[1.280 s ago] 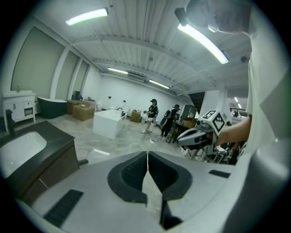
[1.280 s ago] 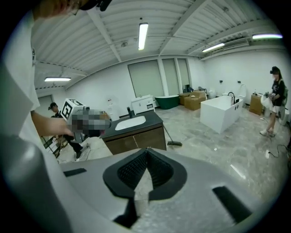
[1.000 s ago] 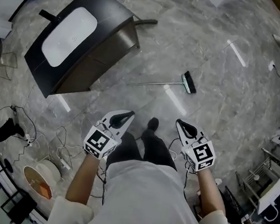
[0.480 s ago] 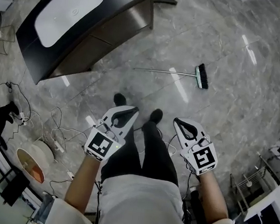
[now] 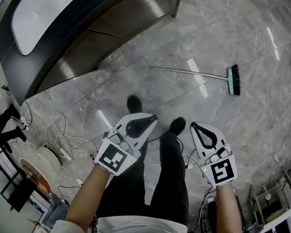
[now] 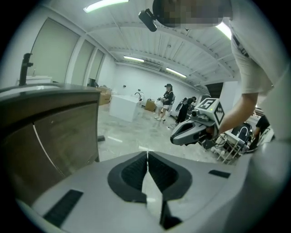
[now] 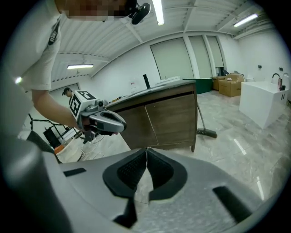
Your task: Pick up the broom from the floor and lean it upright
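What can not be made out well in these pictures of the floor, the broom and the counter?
Long thin broom with a green head: small in the head view, bristles unclear; neither gripper view shows it.
Dark counter with a white top: cut off by the head view's top edge.
Distant people: too small in the left gripper view.

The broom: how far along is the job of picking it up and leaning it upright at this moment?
Done: nothing yet. The broom lies flat on the floor, well ahead of both grippers and touched by neither. In hand: nothing; the left gripper and the right gripper are both shut and empty. Left: reach the broom, open a gripper, grip the handle, lift the broom and lean it upright.
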